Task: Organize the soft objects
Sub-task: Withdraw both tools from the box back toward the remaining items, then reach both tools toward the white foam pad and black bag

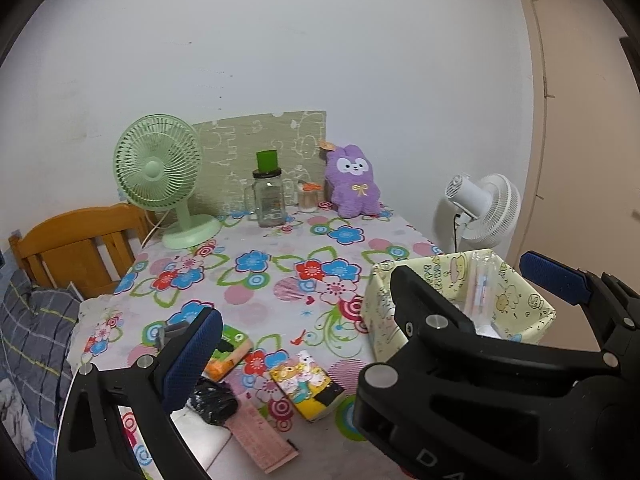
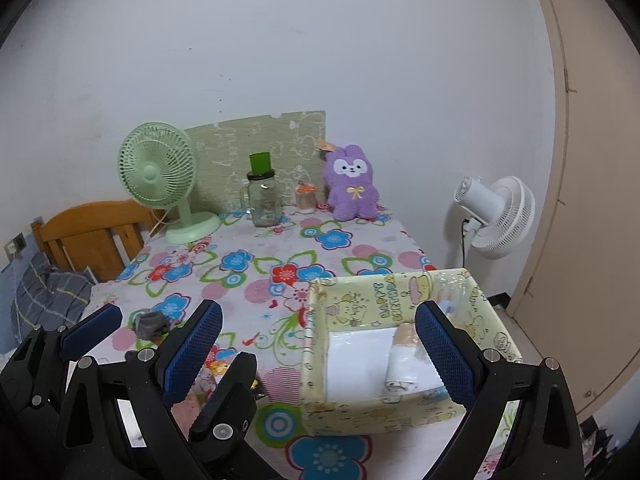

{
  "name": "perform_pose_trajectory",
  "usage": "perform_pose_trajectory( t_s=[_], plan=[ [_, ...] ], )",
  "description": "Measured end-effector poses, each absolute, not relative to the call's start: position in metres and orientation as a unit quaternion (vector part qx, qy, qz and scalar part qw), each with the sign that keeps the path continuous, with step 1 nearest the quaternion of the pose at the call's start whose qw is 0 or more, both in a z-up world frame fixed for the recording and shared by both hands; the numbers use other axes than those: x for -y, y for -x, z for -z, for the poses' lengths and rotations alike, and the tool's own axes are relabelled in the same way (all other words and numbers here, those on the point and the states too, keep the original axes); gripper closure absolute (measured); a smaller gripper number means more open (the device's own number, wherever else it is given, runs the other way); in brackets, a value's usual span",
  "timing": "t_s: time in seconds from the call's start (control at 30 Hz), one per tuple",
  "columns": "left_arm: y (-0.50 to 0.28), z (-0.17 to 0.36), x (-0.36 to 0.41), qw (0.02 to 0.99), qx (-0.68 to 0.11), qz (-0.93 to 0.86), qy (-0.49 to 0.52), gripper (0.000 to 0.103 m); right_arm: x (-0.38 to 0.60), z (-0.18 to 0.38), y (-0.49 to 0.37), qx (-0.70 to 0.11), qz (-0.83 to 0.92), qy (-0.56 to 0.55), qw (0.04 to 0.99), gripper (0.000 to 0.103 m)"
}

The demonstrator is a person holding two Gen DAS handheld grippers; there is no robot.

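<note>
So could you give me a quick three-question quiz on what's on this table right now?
1. True or false: the purple plush bunny sits inside the yellow cartoon box.
2. Which fan stands on the table: A) green desk fan B) white fan?
3. Fill in: both the left gripper and the right gripper are ____.

Key: 1 false; 2 A; 3 open.
</note>
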State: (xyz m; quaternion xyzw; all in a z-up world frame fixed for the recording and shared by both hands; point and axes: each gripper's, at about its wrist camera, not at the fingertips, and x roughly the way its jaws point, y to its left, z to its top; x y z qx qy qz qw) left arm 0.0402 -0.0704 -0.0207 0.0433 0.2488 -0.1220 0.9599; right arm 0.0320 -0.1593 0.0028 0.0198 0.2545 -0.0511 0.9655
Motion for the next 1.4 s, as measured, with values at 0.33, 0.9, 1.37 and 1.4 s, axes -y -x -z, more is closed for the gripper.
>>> perform_pose_trajectory(
  t_s=[0.33, 0.9, 1.37, 1.4],
  plan=[
    [-0.038, 0.027, 0.053, 0.963, -0.245, 0.105, -0.040, 0.001, 0.144, 0.003, -0.033, -0.249, 0.033, -0.016, 0.968, 0.004],
    [-0.043, 0.053, 0.023, 0.959, -0.270, 0.085, -0.027, 0.001, 0.114, 0.028, -0.039, -0.259, 0.002, -0.012, 0.966, 0.004],
    [-0.045, 0.085, 0.002, 0.948, -0.308, 0.078, -0.026, 0.001, 0.094, 0.059, -0.042, -0.284, -0.021, -0.011, 0.958, 0.005],
    [-0.045, 0.087, 0.000, 0.947, -0.310, 0.078, -0.025, 0.001, 0.092, 0.061, -0.042, -0.284, -0.021, -0.010, 0.958, 0.005]
  ],
)
